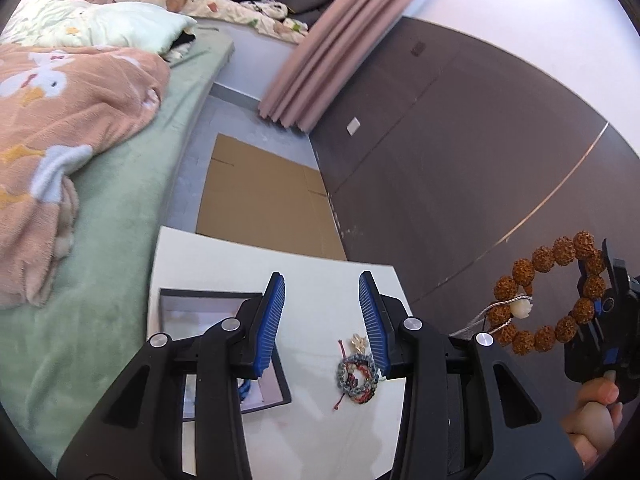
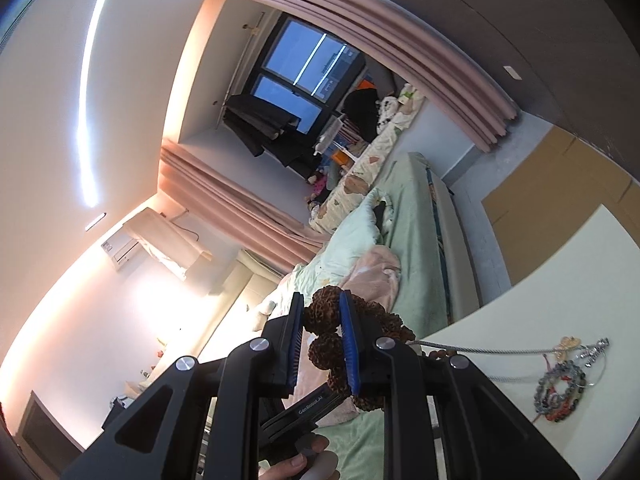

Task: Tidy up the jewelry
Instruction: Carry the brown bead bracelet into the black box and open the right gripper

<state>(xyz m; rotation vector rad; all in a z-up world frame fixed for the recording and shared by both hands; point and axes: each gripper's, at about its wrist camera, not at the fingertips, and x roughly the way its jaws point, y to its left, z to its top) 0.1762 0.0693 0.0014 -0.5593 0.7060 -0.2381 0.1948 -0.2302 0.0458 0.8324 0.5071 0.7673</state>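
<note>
Beads on the big brown bracelet (image 1: 560, 292) look like knobbly dried seeds, rough and matte, strung in a loose ring with one pale bead and a grey cord tail hanging off; it should be light, floppy between beads and hard to crush, and the rough surface ought to resist slipping. The right tool (image 2: 322, 344) is clamped on a bead or two at the ring's side, holding it in the air beside the desk (image 1: 320, 280). The left tool (image 1: 322, 322) stands apart and empty above the desk, where a small tangle of glassy bead bracelets (image 1: 357, 378) lies near a dark-rimmed tray (image 1: 200, 294).
</note>
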